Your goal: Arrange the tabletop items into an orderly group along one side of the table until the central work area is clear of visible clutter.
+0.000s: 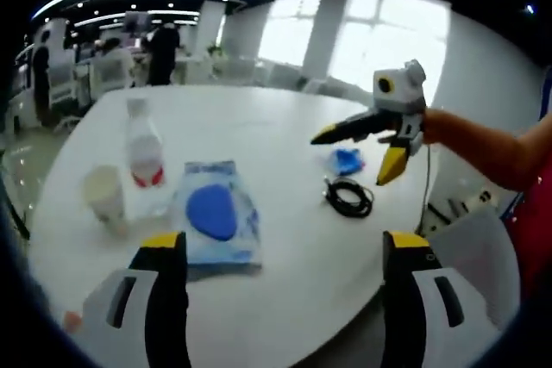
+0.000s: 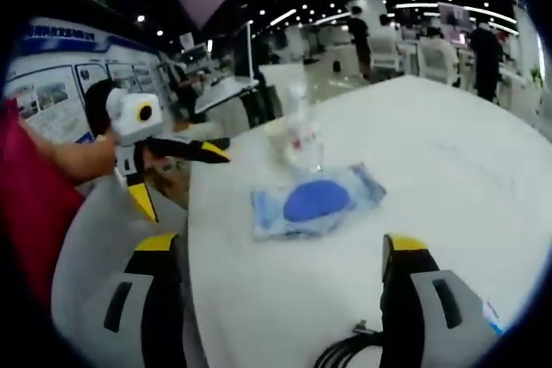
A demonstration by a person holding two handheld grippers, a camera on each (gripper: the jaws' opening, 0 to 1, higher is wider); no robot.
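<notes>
While both grippers are held with jaws spread wide and nothing between them, the right gripper point(image 1: 373, 151) is seen raised above the white table point(image 1: 285, 127), over a small blue item point(image 1: 347, 161) and a coiled black cable point(image 1: 348, 197). Near the left gripper point(image 1: 289, 252), a blue pouch point(image 1: 216, 217) is laid flat, with a clear bottle point(image 1: 144, 151) and a pale cup point(image 1: 104, 193) standing just beside it.

Black tool jaws with yellow tips, grey-white housings, red garment on the person point(image 2: 30, 204)
</notes>
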